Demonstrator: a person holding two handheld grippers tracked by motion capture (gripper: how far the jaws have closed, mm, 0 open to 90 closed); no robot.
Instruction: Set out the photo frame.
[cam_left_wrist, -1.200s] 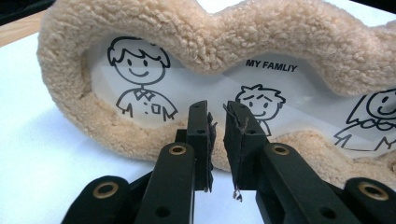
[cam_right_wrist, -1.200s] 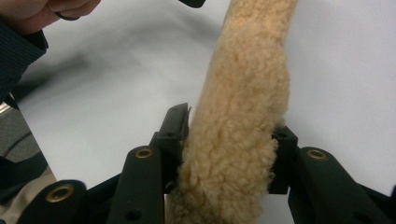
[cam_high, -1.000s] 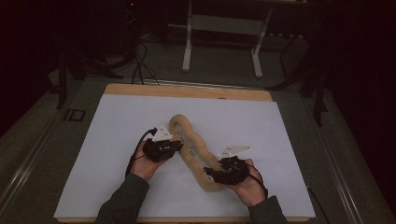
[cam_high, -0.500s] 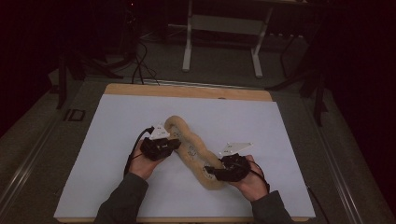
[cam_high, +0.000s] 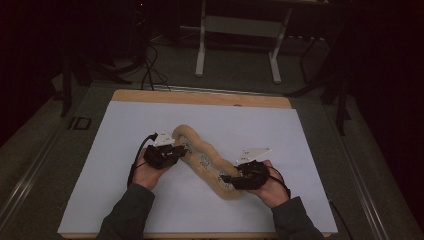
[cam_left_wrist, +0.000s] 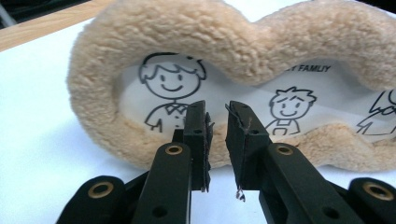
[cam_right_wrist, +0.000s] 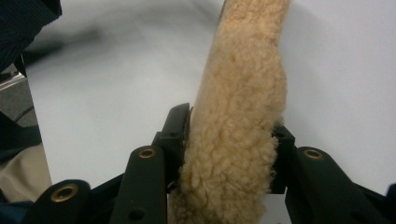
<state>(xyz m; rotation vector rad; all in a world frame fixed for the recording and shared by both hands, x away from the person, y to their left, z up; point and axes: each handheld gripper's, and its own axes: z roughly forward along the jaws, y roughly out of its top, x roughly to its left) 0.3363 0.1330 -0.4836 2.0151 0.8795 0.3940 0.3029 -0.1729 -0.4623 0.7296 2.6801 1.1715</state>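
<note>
Your right gripper (cam_right_wrist: 229, 140) has its fingers pinching the near end of the fleecy cushion (cam_high: 202, 155), anchoring it so it can't slide on the bench (cam_high: 300, 150). Your left gripper (cam_left_wrist: 216, 126) sits just beside the cushion's far end, fingers slightly spread and empty, lined up on its woolly edge, probably to take a second hold.
</note>
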